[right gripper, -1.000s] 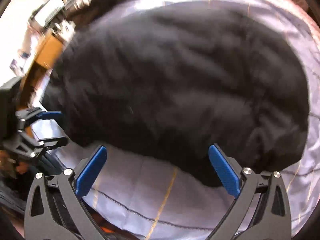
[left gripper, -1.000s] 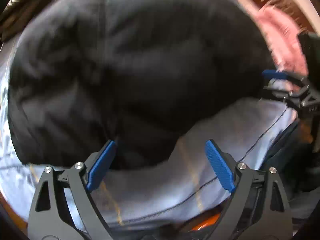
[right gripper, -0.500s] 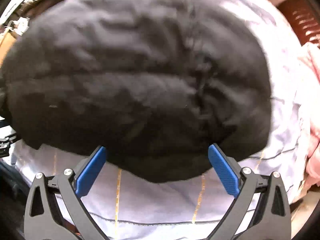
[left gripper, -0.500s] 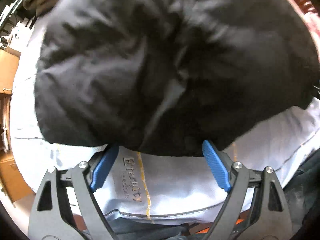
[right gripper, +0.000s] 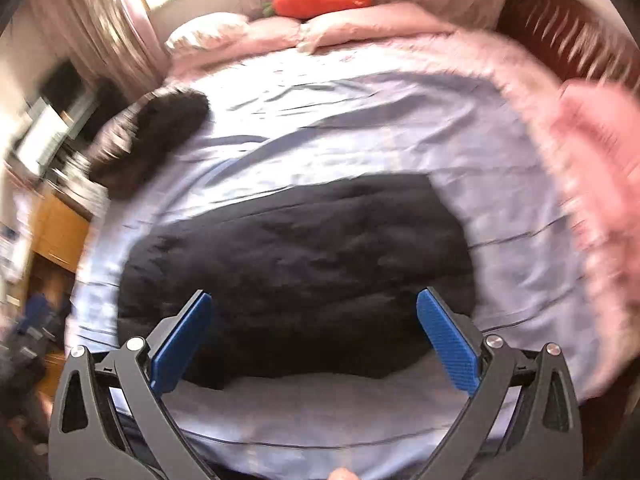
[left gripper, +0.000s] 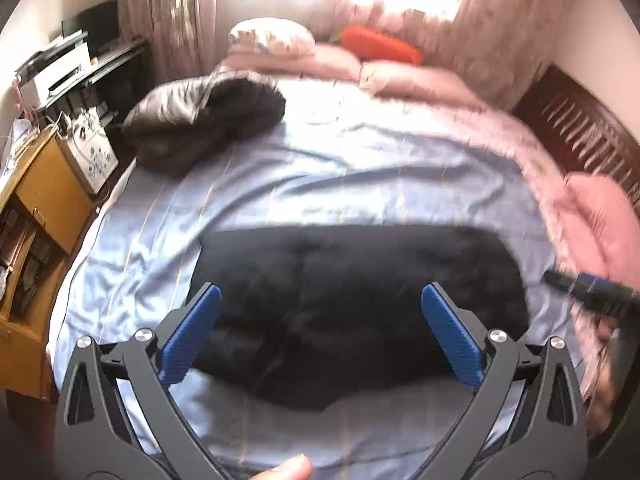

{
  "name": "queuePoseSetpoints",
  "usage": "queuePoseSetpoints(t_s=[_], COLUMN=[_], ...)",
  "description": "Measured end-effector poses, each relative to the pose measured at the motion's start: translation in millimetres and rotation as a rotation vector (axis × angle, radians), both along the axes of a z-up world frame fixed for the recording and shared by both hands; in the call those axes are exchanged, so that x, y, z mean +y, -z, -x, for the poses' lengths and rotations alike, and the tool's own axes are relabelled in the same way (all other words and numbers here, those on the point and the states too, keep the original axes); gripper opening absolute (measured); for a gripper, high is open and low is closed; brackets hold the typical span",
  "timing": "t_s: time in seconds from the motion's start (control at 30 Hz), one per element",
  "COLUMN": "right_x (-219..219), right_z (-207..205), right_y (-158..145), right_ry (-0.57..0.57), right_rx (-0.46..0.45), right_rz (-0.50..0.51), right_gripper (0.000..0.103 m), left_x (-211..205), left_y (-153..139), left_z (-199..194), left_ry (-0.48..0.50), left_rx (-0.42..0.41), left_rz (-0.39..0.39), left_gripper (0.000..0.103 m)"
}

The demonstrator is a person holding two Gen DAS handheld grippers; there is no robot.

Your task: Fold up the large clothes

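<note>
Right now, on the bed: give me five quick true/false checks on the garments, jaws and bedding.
1. The left gripper has its jaws open. True.
2. The right gripper is clamped on the black garment. False: its jaws are open and empty.
3. The black garment lies on the blue sheet. True.
4. A green toy lies by the pillows. False: the orange carrot plush does.
5. The dark bundle touches the black garment. False: sheet separates them.
</note>
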State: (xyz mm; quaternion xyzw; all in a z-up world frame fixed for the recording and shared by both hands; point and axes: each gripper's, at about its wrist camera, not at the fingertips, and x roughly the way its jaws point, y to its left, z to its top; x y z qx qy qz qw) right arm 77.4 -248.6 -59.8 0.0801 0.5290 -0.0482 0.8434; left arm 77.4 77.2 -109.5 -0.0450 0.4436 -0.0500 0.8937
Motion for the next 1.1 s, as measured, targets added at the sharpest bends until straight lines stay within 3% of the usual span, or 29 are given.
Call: queuePoseSetpoints(t_s=[0.03,0.1,0.3,0.53,0.8,1.1], right_x=[6,14,19,38,44,63], right_z=[-4,5,16,19,23,30], right_y=[-11,-28,-16,-11,-2,13], right_ry=[-0.003,-0.002,-0.016,-0.050,-0.033,-0.075], right_rx=[-0.009,-0.063,-0.052,-0.057,-0.034,0.000], right_rz=[0.042,0.023,-0.046,0.065,0.091,0.053], right_gripper=[0.102,0.102,0.102,0.102,0.102,0.102], left_x=[-8,-25,-61,-44,-38,-41], left_y=[-13,-26,-19,-18,-17,-20], left_z=[-5,-6,10,23,24,28], left_ry=[-0.002,0.010,0.073,-0.011,0.005,0.012], left_rx=[-0.019,-0.052,-0.031,-0.034,-0.019,-0.041], left_rz=[-0.001,-0.019,-0.025,-0.106,-0.064,-0.079], left_gripper=[0.101,0.101,0.101,0.101,0.101,0.101])
